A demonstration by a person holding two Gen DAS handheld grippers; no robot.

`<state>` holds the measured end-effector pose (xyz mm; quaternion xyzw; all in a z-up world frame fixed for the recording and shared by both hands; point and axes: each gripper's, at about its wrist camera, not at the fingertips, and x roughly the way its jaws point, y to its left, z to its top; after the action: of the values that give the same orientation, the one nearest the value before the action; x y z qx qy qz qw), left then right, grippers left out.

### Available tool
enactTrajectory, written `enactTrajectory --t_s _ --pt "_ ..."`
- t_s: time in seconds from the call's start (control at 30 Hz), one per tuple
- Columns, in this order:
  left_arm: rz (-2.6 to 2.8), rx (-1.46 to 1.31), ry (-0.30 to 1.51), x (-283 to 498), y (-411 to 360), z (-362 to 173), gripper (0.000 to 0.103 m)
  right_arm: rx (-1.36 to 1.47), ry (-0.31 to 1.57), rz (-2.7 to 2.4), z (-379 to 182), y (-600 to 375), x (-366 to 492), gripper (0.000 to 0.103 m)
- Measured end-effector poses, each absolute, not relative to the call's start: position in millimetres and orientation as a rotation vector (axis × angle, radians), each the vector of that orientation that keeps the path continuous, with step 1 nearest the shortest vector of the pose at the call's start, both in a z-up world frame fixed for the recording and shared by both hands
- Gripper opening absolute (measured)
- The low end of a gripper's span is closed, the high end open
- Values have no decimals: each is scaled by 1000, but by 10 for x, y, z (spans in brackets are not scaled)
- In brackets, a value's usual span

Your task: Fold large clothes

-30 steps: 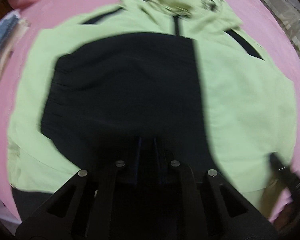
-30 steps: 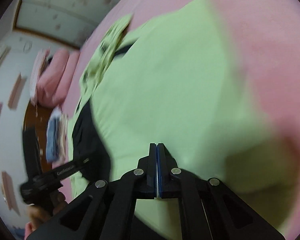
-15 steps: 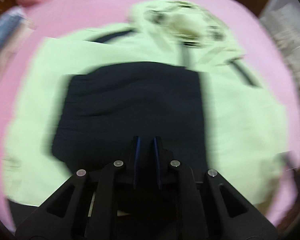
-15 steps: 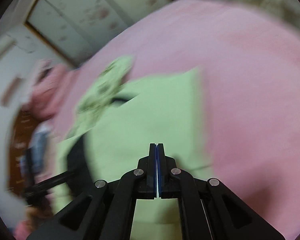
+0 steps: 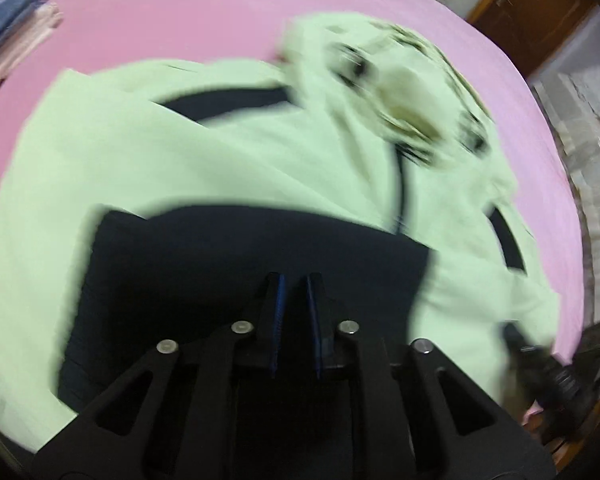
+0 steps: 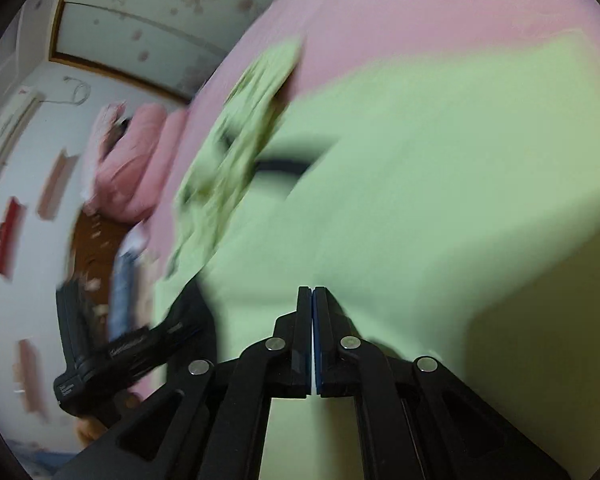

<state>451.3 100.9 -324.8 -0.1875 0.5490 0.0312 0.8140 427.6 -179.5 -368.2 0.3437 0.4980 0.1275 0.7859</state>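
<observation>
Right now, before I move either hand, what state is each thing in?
Green hooded jacket: spread flat on the pink bedsheet.
Hood: lying open, patterned lining up.
Black fabric: laid flat across the jacket's near part.
Left tongs: closing, narrow gap showing, over the black fabric.
Right tongs: shut, empty, over the jacket.

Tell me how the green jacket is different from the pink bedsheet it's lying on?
The jacket is light green with black stripes and a dark panel; the bedsheet is plain pink. The jacket is smaller and lies on top; the bedsheet spreads out past it. The jacket has a bunched, patterned hood; the bedsheet looks smooth. Both are soft cloth, spread out.
</observation>
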Motion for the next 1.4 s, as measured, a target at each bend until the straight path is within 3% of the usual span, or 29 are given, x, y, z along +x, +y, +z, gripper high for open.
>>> enactTrajectory --t_s 0.17,0.4,0.5,0.6,0.77,0.97,1.07,1.17,1.4 --pt "117 -543 1156 4554 1465 -3332 1 531 971 -54 -3488 -2568 4243 0" --pt "132 -417 1108 4334 970 -3050 1 446 814 -235 -2981 -2343 3882 0" --pt "-17 -412 1159 4220 667 -2954 1 585 891 -13 -2939 -1808 3844 0" --pt "-99 -395 1207 4106 360 -2928 1 832 1048 169 -3234 -1317 3771 0" --pt "-87 -386 1298 3908 321 -3123 1 898 1194 183 -3592 -1085 3548 0" --pt "-126 -406 1290 3826 766 -3235 1 690 1165 269 -3583 -1437 3606 0" --pt "56 -199 1282 3788 968 -3192 1 596 1173 123 -3500 -1910 3537 0" --pt "121 -203 1268 3700 1232 -3175 1 629 1184 108 -3473 -2200 3386 0" --pt "161 -163 1260 3736 1123 -3216 1 479 1162 -16 -3281 -1962 3286 0"
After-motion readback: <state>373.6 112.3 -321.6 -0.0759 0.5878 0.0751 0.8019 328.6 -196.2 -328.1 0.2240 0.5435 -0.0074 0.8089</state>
